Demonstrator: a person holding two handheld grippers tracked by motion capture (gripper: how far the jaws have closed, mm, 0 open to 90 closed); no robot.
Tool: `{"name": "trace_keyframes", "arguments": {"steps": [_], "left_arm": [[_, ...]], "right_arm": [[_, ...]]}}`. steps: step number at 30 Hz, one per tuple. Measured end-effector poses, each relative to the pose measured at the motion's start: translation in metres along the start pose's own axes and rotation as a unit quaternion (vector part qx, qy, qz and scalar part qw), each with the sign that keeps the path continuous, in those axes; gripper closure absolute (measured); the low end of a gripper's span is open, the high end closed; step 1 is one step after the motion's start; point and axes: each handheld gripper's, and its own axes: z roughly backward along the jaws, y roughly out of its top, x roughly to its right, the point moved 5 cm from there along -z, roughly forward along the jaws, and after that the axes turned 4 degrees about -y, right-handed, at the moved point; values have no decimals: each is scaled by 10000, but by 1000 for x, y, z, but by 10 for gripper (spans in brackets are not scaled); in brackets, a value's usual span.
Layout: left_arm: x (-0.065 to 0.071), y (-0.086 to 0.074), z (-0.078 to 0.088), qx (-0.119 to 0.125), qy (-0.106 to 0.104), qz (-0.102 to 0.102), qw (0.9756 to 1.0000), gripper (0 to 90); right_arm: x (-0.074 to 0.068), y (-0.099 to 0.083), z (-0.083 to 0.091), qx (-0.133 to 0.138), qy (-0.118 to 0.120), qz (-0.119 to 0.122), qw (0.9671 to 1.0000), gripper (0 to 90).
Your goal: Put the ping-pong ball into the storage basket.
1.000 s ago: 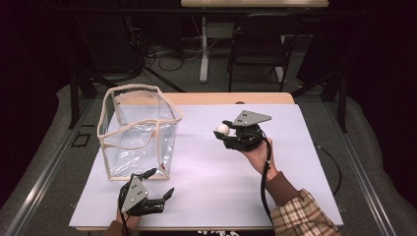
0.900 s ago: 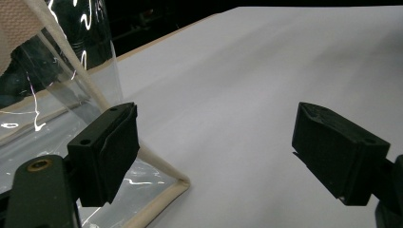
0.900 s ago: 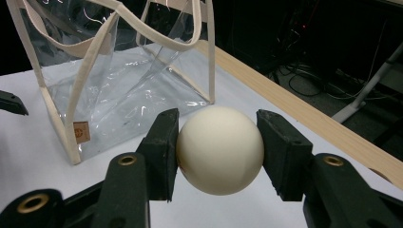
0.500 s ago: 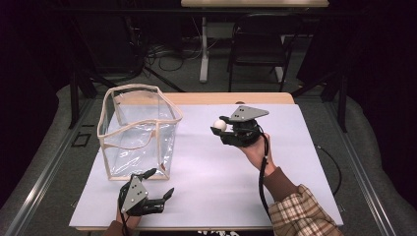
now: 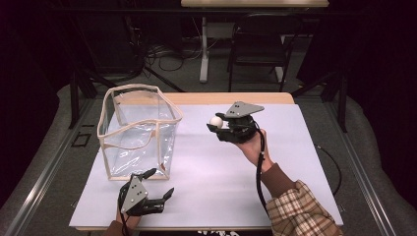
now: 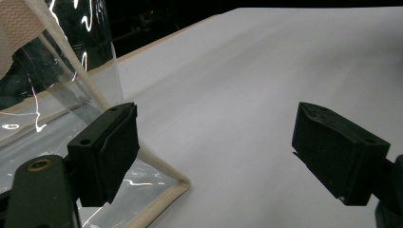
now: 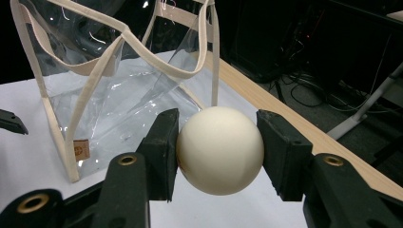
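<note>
The right claw [image 5: 216, 124] is clamped on a cream-white ball [image 7: 219, 149], one jaw pressed to each side of it, and holds it clear of the table [image 5: 295, 147]; over the last second this claw has risen a little and drifted toward the clear plastic tote bag [image 5: 140, 132], so the ball now hangs higher and nearer the bag's open mouth than it did; in the right gripper view the bag stands ahead of the claw and to its left, its cream webbing handles [image 7: 142, 57] drooping across the opening; by my reading the carry is under way and the drop into the bag is the step to come, not yet done, since the ball is well short of the rim; the handles sagging over the mouth could catch the ball on the way in; the left claw [image 5: 160, 184] has not shifted, resting low at the near edge of the table with its jaws apart and nothing between them, the bag's bottom corner [image 6: 178, 187] just beside its left jaw.
</note>
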Motion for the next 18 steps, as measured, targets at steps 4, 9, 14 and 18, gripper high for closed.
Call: {"name": "trace_keyframes", "arguments": {"steps": [4, 9, 14, 18], "left_arm": [[0, 0, 0, -9, 0, -8, 10000, 158], [0, 0, 0, -11, -4, -5, 10000, 158], [0, 0, 0, -9, -3, -1, 10000, 158], [0, 0, 0, -2, -4, 5, 10000, 157]], "right_arm": [[0, 2, -1, -11, 2, 18, 10000, 513], [1, 6, -6, -1, 11, 31, 10000, 513], [1, 11, -10, 15, 22, 60, 10000, 513], [0, 14, -14, 6, 42, 61, 10000, 513]]}}
